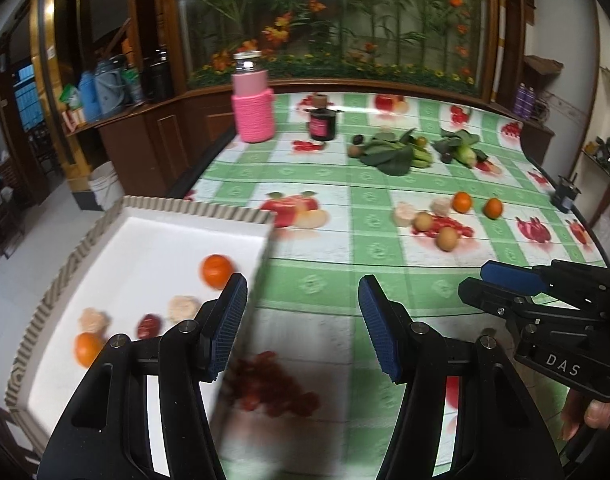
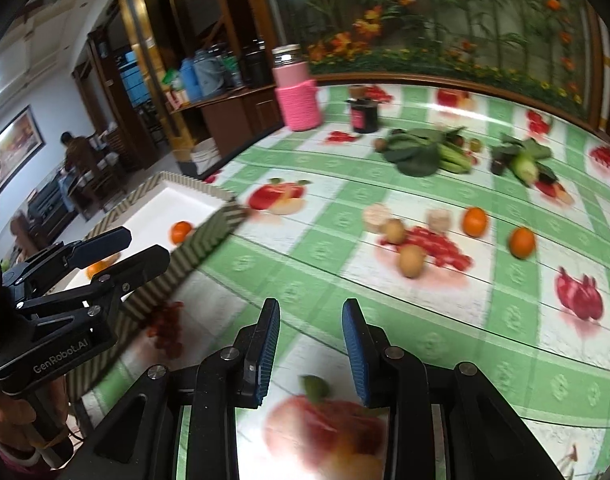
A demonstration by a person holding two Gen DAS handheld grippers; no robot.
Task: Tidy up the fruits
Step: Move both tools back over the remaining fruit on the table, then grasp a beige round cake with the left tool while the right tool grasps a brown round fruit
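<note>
Oranges (image 2: 475, 222) lie well beyond the empty right claw (image 2: 311, 350).

The desk (image 1: 325, 280) is covered with a glossy plastic cloth that reflects light near the far edge, and the tray (image 1: 153, 240) on it has a smooth matt white inside and a ribbed cardboard rim. The bottle (image 1: 252, 96) has a shiny metal cap and a rough knitted pink sleeve, and behind it stands a cabinet (image 1: 165, 128) of dark polished wood. The left claw (image 1: 303, 328) is of matt black plastic with round metal pins, and its blue pads (image 1: 379, 336) look finely ribbed.
</note>
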